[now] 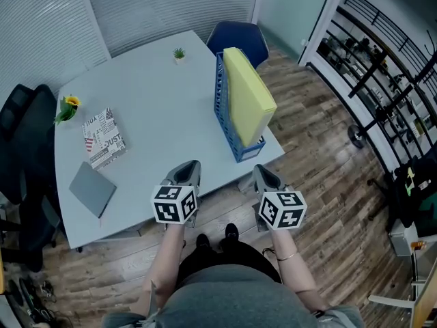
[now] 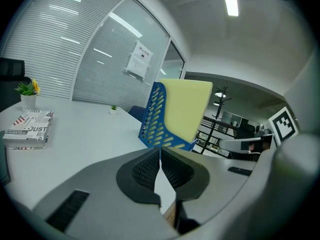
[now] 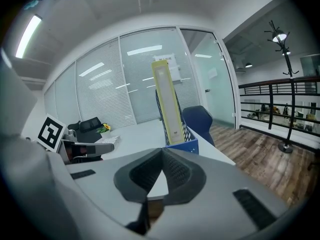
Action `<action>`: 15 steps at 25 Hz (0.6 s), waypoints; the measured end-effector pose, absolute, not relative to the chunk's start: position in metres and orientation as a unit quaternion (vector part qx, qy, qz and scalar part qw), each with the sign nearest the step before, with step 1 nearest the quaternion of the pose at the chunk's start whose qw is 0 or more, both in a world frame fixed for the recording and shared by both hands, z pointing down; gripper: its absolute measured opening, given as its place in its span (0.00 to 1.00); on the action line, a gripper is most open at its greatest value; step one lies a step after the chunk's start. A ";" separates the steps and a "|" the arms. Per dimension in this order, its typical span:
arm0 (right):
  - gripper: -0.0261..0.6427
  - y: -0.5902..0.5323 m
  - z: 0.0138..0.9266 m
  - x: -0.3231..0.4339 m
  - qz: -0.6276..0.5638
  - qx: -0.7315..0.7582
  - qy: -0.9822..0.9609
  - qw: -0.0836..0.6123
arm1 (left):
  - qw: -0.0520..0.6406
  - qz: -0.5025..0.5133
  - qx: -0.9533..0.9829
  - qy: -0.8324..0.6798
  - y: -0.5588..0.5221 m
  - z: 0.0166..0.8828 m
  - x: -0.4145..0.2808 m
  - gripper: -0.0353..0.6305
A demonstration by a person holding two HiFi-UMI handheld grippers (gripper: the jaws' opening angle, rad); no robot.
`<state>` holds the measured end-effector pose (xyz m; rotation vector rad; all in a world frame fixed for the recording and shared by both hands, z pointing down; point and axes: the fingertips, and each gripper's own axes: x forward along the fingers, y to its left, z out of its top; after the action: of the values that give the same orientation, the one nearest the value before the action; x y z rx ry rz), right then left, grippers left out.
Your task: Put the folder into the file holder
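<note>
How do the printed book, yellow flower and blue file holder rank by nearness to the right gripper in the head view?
1. Blue file holder, just ahead of right gripper.
2. Printed book, mid-left.
3. Yellow flower, far left.

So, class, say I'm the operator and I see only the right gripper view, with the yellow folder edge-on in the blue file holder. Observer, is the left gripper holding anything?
Observer: No. The left gripper view shows the left gripper with its jaws together and nothing between them.
Operator: Is there anything on the person's side of the table that I miss?
Observer: Yes. A flat grey notebook lies on the table, nearer the person than the printed book.
Operator: And at the far end?
Observer: A small potted plant stands there, to the left of the file holder in the head view.
</note>
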<state>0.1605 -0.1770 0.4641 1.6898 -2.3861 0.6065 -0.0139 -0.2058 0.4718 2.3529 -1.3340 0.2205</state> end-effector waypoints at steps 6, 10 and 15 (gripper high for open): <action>0.04 -0.179 0.464 0.164 0.207 0.562 -0.794 0.104 | 0.215 0.082 0.848 -0.478 -0.207 0.474 -0.010 0.10; 0.05 -0.180 0.465 0.167 0.205 0.562 -0.793 0.115 | 0.217 0.083 0.847 -0.477 -0.208 0.475 -0.007 0.10; 0.05 -0.183 0.462 0.168 0.206 0.562 -0.793 0.114 | 0.219 0.085 0.848 -0.476 -0.212 0.476 -0.004 0.10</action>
<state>0.1679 -0.1827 0.4618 1.6488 -2.3237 0.6036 -0.0042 -0.2119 0.4758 2.3460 -1.3171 0.2358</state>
